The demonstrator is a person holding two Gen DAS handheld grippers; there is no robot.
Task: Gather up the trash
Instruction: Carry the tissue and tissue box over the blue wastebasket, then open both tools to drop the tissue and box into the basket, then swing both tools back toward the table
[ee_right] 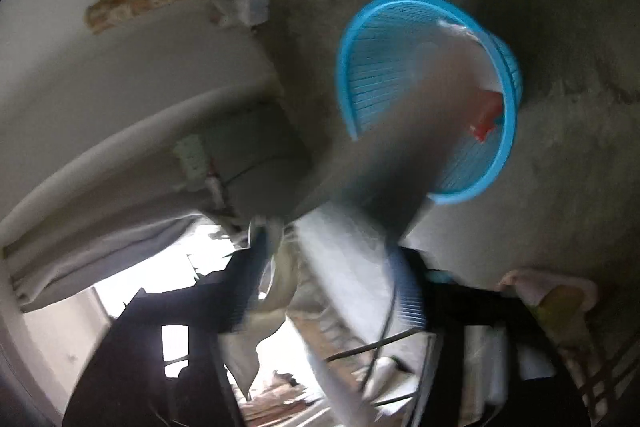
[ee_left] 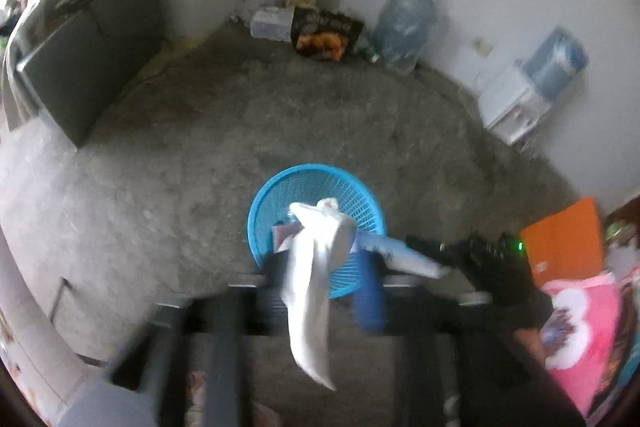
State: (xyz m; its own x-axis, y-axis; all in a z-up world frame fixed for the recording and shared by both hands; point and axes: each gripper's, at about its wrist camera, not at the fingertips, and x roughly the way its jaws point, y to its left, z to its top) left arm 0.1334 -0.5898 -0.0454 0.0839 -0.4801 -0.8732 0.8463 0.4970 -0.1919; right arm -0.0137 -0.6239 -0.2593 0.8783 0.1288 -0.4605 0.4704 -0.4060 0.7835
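Observation:
A blue mesh basket (ee_left: 276, 195) stands on the concrete floor. My left gripper (ee_left: 320, 255) is shut on a white crumpled tissue (ee_left: 316, 275) that hangs down between its fingers, just above the basket's near rim. My right gripper reaches in from the right, its tip (ee_left: 404, 251) beside the left one. In the right wrist view the picture is rotated and blurred; the basket (ee_right: 360, 39) shows with a red scrap (ee_right: 486, 115) inside, and a blurred grey shape covers the right gripper's fingers.
A large water bottle (ee_left: 404, 23), a dark snack bag (ee_left: 326, 35) and a plastic box (ee_left: 268, 23) stand at the far wall. A white water dispenser (ee_left: 520, 103) is at the right. A grey cabinet (ee_left: 80, 75) is at the left. Orange and pink items (ee_left: 568, 267) lie near right.

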